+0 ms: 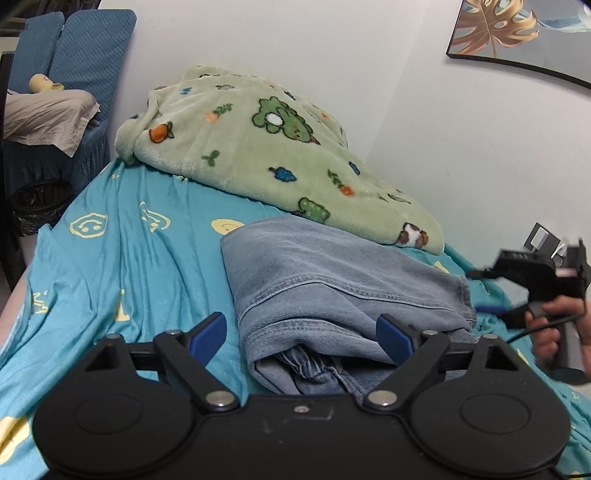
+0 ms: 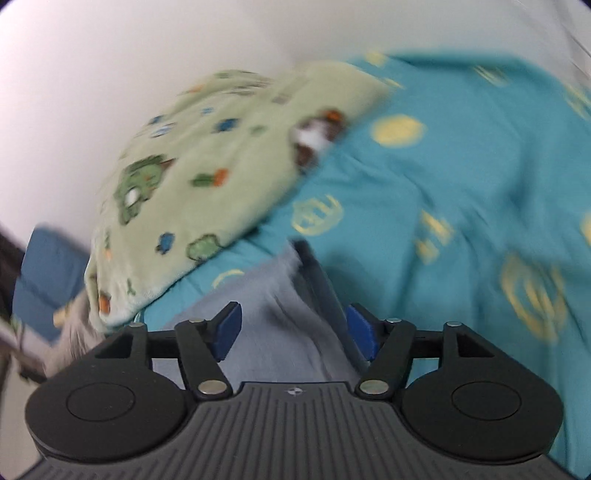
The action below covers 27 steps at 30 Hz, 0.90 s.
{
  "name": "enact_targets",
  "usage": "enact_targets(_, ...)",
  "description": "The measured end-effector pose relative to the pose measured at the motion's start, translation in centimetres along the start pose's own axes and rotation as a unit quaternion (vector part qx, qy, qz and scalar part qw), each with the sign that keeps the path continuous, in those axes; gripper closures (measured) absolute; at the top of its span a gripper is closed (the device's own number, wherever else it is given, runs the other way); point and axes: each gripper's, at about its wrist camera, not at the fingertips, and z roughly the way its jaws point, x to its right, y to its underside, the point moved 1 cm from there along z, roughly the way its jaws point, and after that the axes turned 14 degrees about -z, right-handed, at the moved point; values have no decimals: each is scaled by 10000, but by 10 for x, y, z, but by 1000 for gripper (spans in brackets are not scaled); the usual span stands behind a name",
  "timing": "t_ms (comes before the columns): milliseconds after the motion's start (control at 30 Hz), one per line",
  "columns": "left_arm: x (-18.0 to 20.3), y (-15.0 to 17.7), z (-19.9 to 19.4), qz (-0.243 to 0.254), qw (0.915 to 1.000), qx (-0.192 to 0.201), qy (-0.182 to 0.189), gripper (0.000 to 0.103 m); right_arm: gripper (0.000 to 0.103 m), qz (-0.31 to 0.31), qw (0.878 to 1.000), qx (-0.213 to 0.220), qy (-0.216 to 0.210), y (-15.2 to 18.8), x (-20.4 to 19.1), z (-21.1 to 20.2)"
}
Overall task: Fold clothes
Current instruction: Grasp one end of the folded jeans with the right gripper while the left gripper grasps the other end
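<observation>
A folded pair of light blue jeans [image 1: 332, 280] lies on the teal bedsheet [image 1: 129, 240]. My left gripper [image 1: 303, 338] is open and straddles the near end of the jeans, where the layered denim edges show; its right pad [image 1: 393, 338] is over the fabric and its left pad [image 1: 208, 334] over the sheet. In the same view a hand holds my right gripper [image 1: 535, 269] beside the right edge of the jeans. The right wrist view is blurred: my right gripper [image 2: 293, 332] is open above the pale denim of the jeans [image 2: 258, 295].
A green fleece blanket [image 1: 258, 147] with cartoon prints is heaped behind the jeans against the white wall, and also shows as the blanket [image 2: 207, 177]. A blue chair [image 1: 85, 55] with beige cloth stands far left. A framed leaf picture [image 1: 517, 33] hangs top right.
</observation>
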Motion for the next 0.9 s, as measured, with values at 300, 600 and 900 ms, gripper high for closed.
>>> enact_targets(300,-3,3,-3,-194,9998,-55,-7,16,31,496,9980,-302,-254,33,9,22)
enact_targets(600,-5,10,13,-187,9996,-186,-41,16,81,-91,9972,671,-306,18,-9,9)
enact_targets(900,-7,6,2,-461,9986,-73,232,16,83,57,9936,1072,-338,22,-39,-75)
